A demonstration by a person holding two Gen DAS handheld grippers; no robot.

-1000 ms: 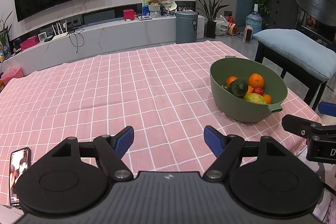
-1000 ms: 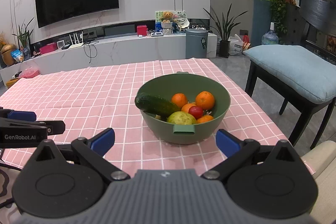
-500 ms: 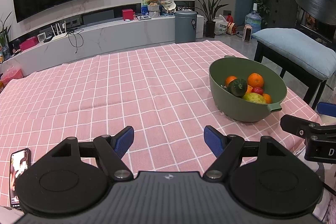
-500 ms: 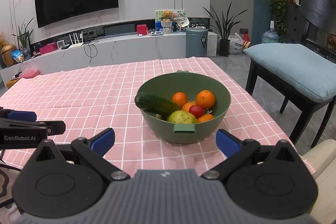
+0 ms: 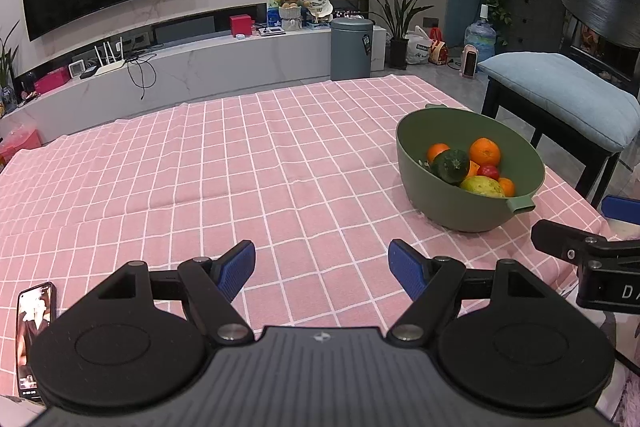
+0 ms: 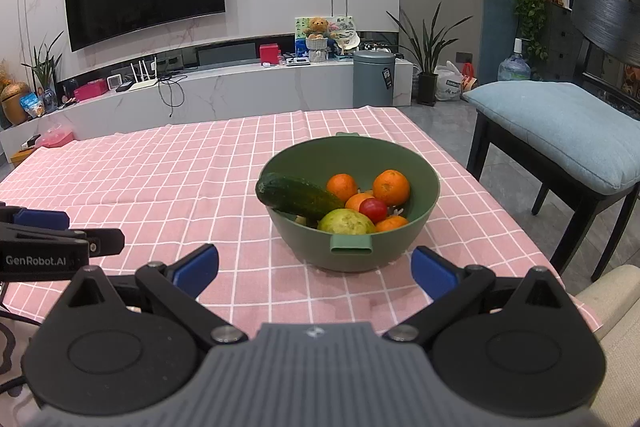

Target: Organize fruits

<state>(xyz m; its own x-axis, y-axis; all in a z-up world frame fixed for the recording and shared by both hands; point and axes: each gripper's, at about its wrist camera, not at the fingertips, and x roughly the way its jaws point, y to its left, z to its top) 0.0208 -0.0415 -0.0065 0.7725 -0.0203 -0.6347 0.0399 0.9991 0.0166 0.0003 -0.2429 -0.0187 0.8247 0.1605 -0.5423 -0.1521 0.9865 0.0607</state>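
A green bowl [image 6: 424, 223] stands on the pink checked tablecloth [image 6: 160, 187], straight ahead in the right wrist view and at the right in the left wrist view [image 5: 424, 187]. It holds a dark green cucumber [image 6: 300, 197], several oranges [image 6: 391, 187], a small red fruit [image 6: 373, 209] and a yellow-green fruit [image 6: 346, 222]. My right gripper [image 6: 314, 269] is open and empty just short of the bowl. My left gripper [image 5: 322, 269] is open and empty over bare cloth, left of the bowl.
A phone [image 5: 34, 331] lies at the table's near left edge. A dark bench with a blue cushion [image 6: 560, 131] stands right of the table. A TV console [image 6: 240, 87] and a grey bin [image 6: 374, 79] stand beyond the far edge.
Both grippers have drifted very slightly; the bowl and the fruit have not moved, and both grippers stay open.
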